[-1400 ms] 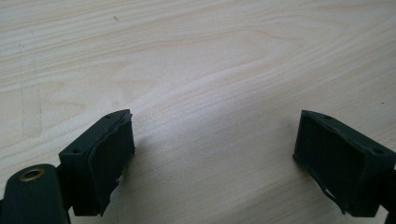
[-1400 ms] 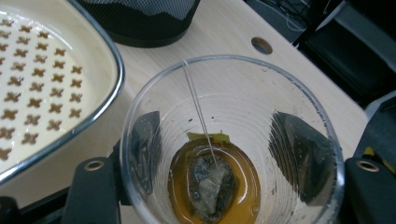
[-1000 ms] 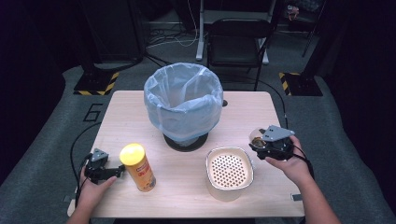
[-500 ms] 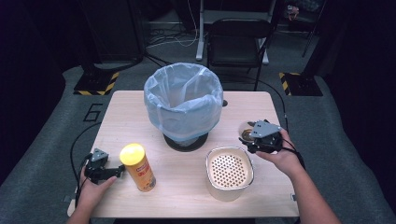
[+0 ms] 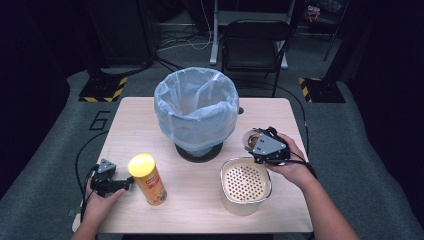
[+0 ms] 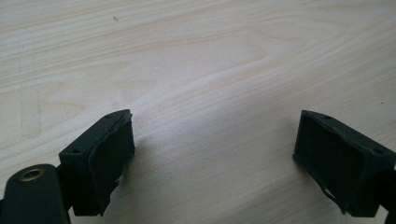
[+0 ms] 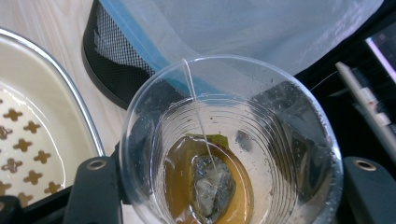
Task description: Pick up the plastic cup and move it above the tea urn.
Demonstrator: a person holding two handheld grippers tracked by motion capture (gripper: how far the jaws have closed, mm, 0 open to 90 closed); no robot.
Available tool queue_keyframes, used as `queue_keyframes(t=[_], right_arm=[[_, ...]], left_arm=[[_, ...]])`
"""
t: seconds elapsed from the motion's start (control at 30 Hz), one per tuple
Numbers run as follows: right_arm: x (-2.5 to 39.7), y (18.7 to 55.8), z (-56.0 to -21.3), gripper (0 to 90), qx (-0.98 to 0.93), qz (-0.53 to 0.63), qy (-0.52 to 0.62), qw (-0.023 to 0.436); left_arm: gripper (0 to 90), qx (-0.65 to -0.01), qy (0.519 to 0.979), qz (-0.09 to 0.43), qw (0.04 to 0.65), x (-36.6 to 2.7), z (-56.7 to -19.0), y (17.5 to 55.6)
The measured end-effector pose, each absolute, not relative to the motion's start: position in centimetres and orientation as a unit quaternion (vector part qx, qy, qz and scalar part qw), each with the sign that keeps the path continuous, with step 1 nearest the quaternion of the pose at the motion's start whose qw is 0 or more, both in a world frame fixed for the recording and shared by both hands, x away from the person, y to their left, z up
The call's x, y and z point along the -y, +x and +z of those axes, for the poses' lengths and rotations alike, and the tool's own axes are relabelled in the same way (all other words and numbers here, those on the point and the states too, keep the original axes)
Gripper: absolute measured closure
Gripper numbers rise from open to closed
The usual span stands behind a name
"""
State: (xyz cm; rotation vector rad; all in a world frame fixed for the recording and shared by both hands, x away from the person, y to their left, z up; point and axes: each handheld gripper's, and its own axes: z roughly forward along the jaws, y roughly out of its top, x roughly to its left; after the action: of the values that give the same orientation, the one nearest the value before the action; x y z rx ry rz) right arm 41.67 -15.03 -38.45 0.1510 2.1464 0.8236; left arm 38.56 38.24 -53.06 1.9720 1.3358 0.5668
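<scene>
Clear cup (image 7: 229, 144) w/ tea bag (image 7: 212, 184) clamped by R gripper (image 5: 265, 145), held level so liquid isn't spilled, near strainer tub (image 5: 246, 186) and lined bin (image 5: 196, 107). L gripper (image 5: 106, 180) rested on table (image 6: 196, 56), jaws wide apart, nothing held.

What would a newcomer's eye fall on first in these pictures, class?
The black mesh bin lined with a pale blue plastic bag stands mid-table. The right gripper, just right of it, clamps a clear plastic cup holding brown tea and a teabag. A yellow-lidded cylindrical can stands front left, beside the open left gripper.
</scene>
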Motion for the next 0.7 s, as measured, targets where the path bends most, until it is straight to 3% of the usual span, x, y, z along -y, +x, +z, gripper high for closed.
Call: queue_keyframes(t=[0.7], right_arm=[[13.5,40.0,-39.4,36.5,-0.843,0.242,-0.023,0.479]], left_arm=[[12.0,-0.513,0.758,0.218,0.339,-38.2,-53.1,38.6]])
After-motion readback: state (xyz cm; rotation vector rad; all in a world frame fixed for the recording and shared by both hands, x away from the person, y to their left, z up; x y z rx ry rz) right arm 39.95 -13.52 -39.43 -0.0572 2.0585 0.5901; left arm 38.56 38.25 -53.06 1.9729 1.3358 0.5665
